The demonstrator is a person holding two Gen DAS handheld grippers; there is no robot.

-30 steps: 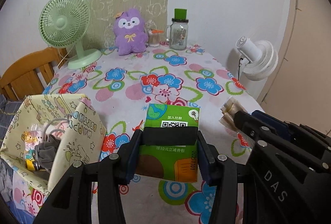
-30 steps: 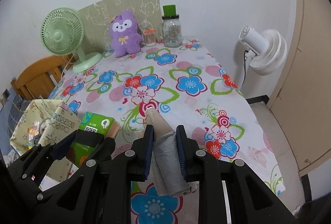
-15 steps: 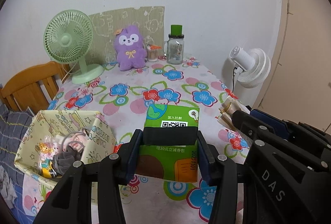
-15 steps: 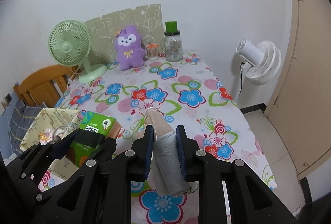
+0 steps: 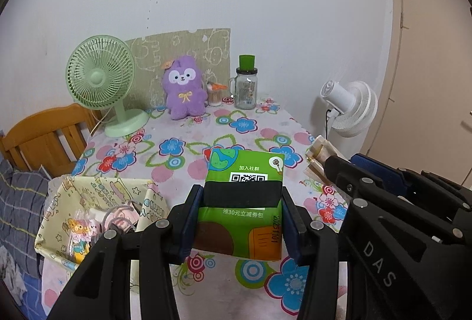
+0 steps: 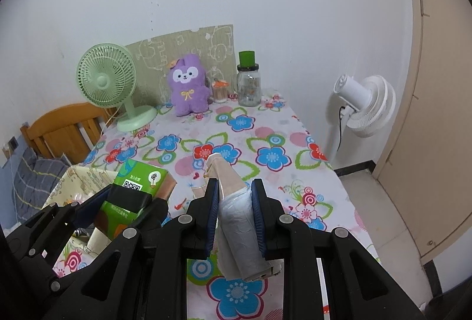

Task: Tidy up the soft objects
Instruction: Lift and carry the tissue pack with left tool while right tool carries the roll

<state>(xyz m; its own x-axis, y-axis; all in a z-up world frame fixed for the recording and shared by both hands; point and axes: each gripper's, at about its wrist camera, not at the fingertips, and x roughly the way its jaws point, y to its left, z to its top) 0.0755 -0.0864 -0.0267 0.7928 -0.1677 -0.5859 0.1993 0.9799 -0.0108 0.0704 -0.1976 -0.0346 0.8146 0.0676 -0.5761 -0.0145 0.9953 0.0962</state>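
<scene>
My left gripper (image 5: 242, 216) is shut on a green tissue pack (image 5: 244, 172) with a QR code, held above the flowered table; the pack also shows in the right wrist view (image 6: 138, 181). My right gripper (image 6: 234, 213) is shut on a beige and grey soft pack (image 6: 236, 207), held above the table's front; its end shows in the left wrist view (image 5: 317, 151). A yellow patterned box (image 5: 88, 202) with several small soft items stands at the table's left front, left of the left gripper. A purple plush toy (image 5: 184, 92) sits at the back.
A green desk fan (image 5: 103, 83), a glass jar with green lid (image 5: 246, 86) and a small cup (image 5: 215, 94) stand at the back. A wooden chair (image 5: 44, 137) is left of the table, a white floor fan (image 5: 351, 104) right of it.
Both grippers have risen and drawn back from the table with their packs still held; more of the table, box and room is in view.
</scene>
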